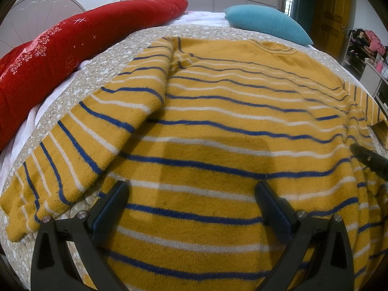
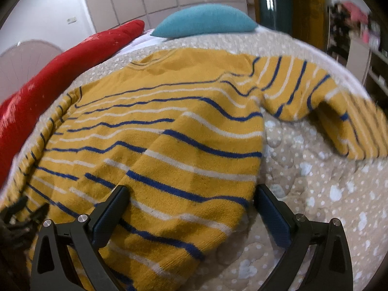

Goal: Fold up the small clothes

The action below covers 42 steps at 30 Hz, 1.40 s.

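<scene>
Left wrist view looks down the left claw (image 1: 192, 196), whose two dark fingers stand spread wide apart in the lower part of the frame, pinching nothing. Between and beyond them lies the sweater (image 1: 218, 126), mustard yellow with blue and white stripes, spread over a bed cover (image 1: 80, 80) of beige cloth with white spots. Its neckline sits toward the upper right of the frame, and one sleeve (image 1: 80, 140) runs down the left side to a cuff near the lower left edge. A long red pillow (image 1: 60, 48) lies along the upper left, and a teal cushion (image 1: 269, 21) sits at the top centre, past the sweater's collar. At the right edge of the frame, a dark tip of the right claw (image 1: 368, 161) shows over the sweater's side.

Right wrist view shows the right claw (image 2: 192, 197) likewise spread wide, nothing held between its fingers. The left finger sits over the sweater's body (image 2: 157, 145), while the right finger is over bare bed cover (image 2: 327, 194) just beside the garment's edge. The other sleeve (image 2: 315, 101) stretches toward the upper right and droops at its cuff. This view is somewhat blurred. The red pillow (image 2: 60, 77) appears at the left and the teal cushion (image 2: 206, 20) at the top centre. Part of the left claw (image 2: 21, 214) shows at the lower left edge.
</scene>
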Tool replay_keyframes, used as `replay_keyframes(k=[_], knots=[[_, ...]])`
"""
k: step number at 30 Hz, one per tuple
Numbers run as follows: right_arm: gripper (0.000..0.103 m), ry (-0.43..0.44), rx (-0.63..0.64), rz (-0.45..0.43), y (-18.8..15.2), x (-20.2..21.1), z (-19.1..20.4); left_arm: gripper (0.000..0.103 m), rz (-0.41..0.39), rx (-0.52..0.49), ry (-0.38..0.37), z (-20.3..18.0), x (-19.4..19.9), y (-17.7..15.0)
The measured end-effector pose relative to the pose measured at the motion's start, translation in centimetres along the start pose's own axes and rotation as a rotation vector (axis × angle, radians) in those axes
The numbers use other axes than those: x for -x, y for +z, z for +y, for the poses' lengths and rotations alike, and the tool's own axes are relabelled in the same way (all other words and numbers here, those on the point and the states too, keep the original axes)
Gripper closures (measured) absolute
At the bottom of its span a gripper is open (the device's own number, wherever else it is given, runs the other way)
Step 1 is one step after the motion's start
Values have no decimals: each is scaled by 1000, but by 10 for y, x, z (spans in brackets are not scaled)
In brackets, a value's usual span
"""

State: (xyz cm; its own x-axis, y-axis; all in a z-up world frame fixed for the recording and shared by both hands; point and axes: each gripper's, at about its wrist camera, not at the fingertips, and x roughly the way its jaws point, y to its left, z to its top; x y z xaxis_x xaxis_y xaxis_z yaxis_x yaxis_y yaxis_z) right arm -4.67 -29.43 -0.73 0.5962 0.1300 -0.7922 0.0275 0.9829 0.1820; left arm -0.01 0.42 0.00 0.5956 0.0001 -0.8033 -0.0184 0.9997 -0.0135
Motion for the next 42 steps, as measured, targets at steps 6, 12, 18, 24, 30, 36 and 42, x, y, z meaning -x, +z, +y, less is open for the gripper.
replay_keyframes(k=[6, 12, 18, 24, 30, 36, 42], knots=[[3, 101, 9, 93, 7, 6, -8, 4, 18, 34, -69, 12, 14, 2], [26, 233, -102, -33, -31, 85, -35, 10, -64, 64, -84, 25, 79, -23], [26, 315, -68, 30, -80, 101, -14, 10, -58, 100, -78, 32, 108, -48], [83, 339, -26, 108, -98, 80, 27, 10, -65, 103, -103, 33, 130, -59], [96, 364, -129, 45, -108, 121, -22, 10, -112, 121, -75, 57, 149, -57], [96, 261, -178, 101, -154, 143, -72, 10, -112, 209, -1, 105, 137, -61], [93, 235, -232, -3, -154, 165, -99, 10, -124, 271, 75, 149, 133, -58]])
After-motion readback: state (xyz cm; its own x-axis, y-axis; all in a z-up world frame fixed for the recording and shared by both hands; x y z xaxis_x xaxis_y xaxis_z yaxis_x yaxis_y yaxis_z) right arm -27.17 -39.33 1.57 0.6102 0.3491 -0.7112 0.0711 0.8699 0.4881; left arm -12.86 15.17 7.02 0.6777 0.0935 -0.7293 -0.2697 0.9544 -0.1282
